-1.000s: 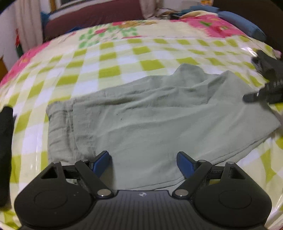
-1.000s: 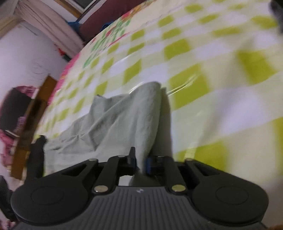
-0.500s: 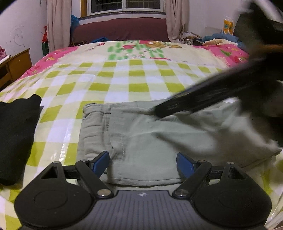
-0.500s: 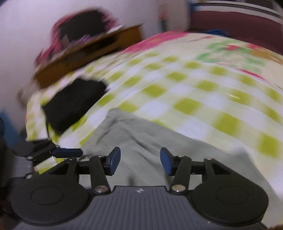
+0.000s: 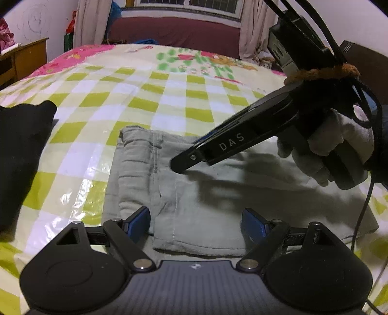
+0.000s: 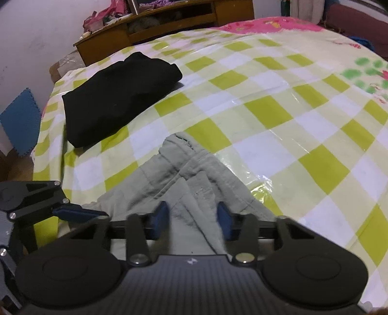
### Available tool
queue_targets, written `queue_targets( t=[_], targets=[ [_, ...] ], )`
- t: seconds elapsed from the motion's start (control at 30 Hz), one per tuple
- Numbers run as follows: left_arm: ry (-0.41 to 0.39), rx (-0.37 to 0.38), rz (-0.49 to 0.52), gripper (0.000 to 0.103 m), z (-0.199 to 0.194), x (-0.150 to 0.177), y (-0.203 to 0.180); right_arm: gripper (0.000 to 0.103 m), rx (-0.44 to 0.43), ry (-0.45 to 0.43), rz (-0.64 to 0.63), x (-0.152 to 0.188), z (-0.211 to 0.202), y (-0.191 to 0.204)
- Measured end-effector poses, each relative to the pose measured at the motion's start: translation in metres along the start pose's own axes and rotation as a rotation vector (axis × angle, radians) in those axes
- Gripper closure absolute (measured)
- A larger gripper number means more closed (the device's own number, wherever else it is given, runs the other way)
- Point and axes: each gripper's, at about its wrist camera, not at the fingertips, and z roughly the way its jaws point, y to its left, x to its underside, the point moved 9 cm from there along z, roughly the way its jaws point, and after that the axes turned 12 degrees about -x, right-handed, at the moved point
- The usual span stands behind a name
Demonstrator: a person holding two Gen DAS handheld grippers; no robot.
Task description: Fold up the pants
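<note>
- A home bedroom: a bed (image 5: 169,101) fills the middle, spread with a green-and-white checked cover with a pink floral border.
- A curtained window (image 5: 184,3) sits beyond the bed's far edge.
- A cluttered wooden desk (image 6: 169,21) stands beside the bed's corner.
- Folded black clothing (image 6: 116,97) lies on the bed.

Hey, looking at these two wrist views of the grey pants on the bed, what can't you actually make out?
- Left wrist view: the right tongs and the gloved hand cover the middle of the grey pants; the tongs' own body hides the near hem.
- Left wrist view: the black garment is cut off by the left edge.
- Right wrist view: the right tongs hide the pants' near part; their fingers are motion-blurred.
</note>
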Motion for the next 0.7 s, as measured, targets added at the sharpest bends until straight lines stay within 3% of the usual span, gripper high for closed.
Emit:
queue_targets(
  t=[0.03,0.07,0.23,0.5,0.7],
  targets=[
    [-0.006,-0.001,-0.001,0.007,-0.001,-0.001,0.0,0.091,-0.002,0.006,-0.001,0.0,-0.001,0.002],
    [-0.012,-0.002,-0.001,0.007,-0.002,-0.001,0.0,0.096,0.012,0.006,-0.011,-0.001,-0.003,0.004],
    [-0.038,-0.01,-0.019,0.007,-0.003,-0.006,0.003,0.097,0.006,-0.056,-0.027,-0.005,-0.023,0.023],
    [-0.012,-0.014,-0.088,0.007,0.01,-0.01,0.014,0.098,-0.013,-0.13,-0.068,-0.031,-0.051,0.045],
    [-0.024,-0.029,-0.113,0.015,0.007,-0.011,0.023,0.098,-0.03,-0.124,-0.077,-0.052,-0.029,0.042]
  ],
)
